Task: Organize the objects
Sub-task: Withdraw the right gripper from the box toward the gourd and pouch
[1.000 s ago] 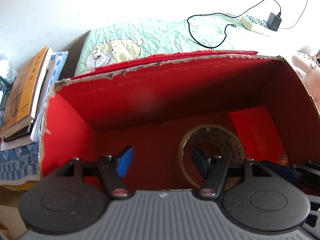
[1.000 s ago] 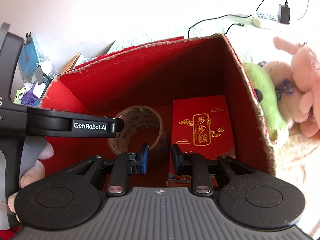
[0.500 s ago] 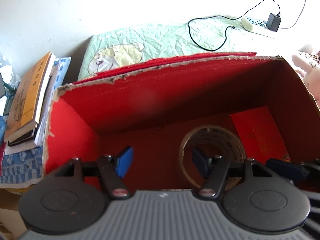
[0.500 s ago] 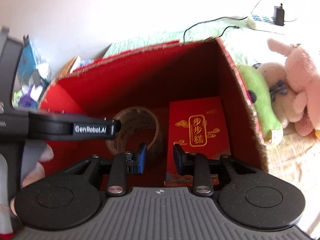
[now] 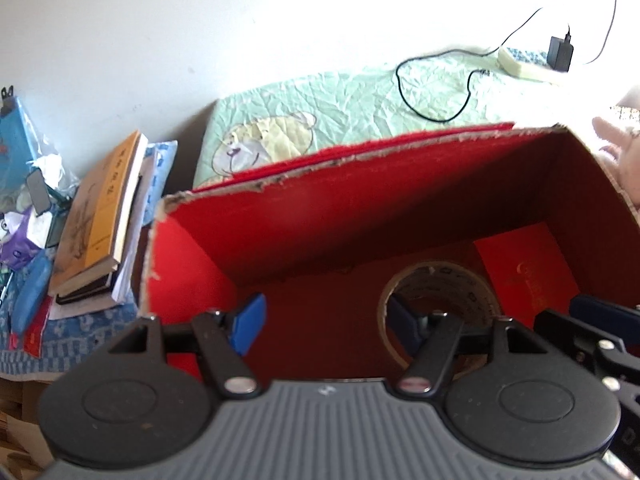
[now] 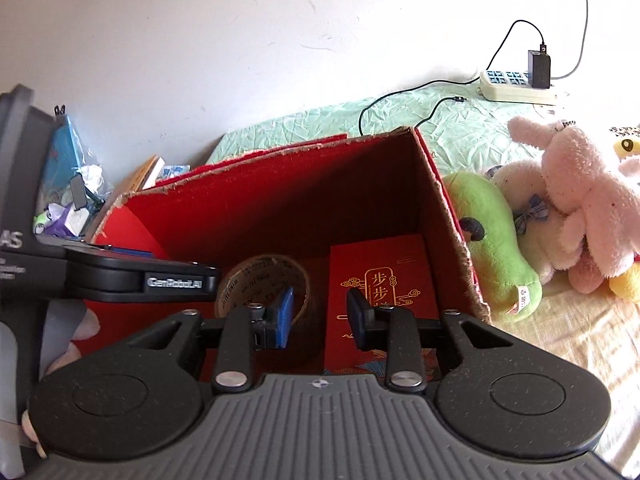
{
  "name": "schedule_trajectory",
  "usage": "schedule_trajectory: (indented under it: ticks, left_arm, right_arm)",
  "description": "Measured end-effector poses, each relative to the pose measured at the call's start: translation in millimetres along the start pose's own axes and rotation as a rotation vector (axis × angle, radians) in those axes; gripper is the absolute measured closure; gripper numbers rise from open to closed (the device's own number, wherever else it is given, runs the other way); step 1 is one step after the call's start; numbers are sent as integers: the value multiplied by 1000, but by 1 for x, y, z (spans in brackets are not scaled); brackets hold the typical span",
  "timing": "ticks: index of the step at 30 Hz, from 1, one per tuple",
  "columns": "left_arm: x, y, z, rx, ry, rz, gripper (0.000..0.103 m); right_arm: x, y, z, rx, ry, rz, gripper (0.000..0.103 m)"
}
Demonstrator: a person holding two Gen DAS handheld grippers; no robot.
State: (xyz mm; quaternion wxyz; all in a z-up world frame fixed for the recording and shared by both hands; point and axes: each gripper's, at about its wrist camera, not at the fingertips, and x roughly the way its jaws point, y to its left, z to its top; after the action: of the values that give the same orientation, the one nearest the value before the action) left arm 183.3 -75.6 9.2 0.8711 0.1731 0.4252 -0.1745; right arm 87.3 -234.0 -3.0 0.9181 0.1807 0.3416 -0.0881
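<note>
Hovering empty, right gripper [image 6: 318,316] above red box [image 6: 280,200].

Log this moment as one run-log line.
left gripper: open, empty | right gripper: open, empty | red box: tape roll, red packet inside | plush toys: outside

A: What's behind everything?

B: A plain white wall [image 6: 240,40], with a few faint scuffs. Bright light washes out the upper right of the left view.

A: And the furniture?

B: A bed with a crinkled pale green quilt [image 6: 452,128]; a cartoon bear [image 5: 264,144] is printed on it. Toward the right the bedding [image 6: 580,344] turns cream.

A: Anything plugged in?

B: A white power strip [image 6: 516,86] lies on the quilt by the wall, holding a black charger [image 6: 539,68]; a black cable [image 5: 432,92] loops across the quilt.

A: To the left?

B: A surface under a blue patterned cloth [image 5: 68,344].
</note>
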Motion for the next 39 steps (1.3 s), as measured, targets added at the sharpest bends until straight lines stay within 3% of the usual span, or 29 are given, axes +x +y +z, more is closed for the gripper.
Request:
schedule_trajectory:
  ticks: [10,25,35,39]
  left_arm:
    - [-36,-3,-8,12,-52,42,28]
    - [-80,-3,-31,-26,-86,32,28]
    - [-109,-5,-48,-15,-109,0,28]
    - [-115,-2,-58,-8,-93,-46,28]
  right_arm:
    - [-13,3,0,-22,-34,-5,72]
    - [-49,6,-12,-15,-66,17,72]
    - [-65,2,-22,20,-61,53,71]
    - [-74,0,-26,28,-73,66,71]
